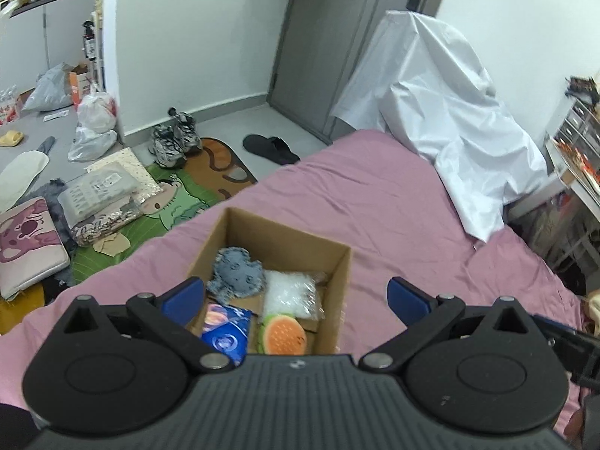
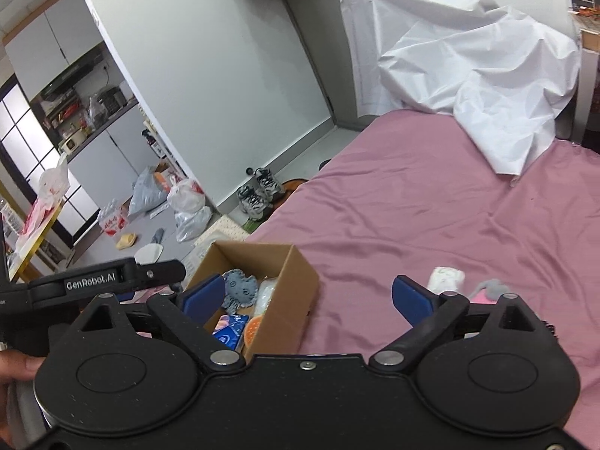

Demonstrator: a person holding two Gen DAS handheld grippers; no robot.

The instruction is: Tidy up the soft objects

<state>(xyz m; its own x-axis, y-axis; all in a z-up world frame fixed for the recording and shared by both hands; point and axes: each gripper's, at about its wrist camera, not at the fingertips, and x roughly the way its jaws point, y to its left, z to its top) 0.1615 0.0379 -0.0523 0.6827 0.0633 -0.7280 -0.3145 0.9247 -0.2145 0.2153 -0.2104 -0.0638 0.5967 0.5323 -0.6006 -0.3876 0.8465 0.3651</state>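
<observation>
Both tongs stand wide open and empty: the left tongs hang over the box, the right tongs over the bed just right of it. Inside the box we see a grey plush, a clear bag, a blue pack and a melon plush. On the bed near right lie a white roll and a grey toy. We judge those come next: swing the right tongs over one, close on its middle, lift it clear of the box wall.

White lettering reading "GenRobot.AI" is showing on the black left gripper; no other print is coming through legibly.
</observation>
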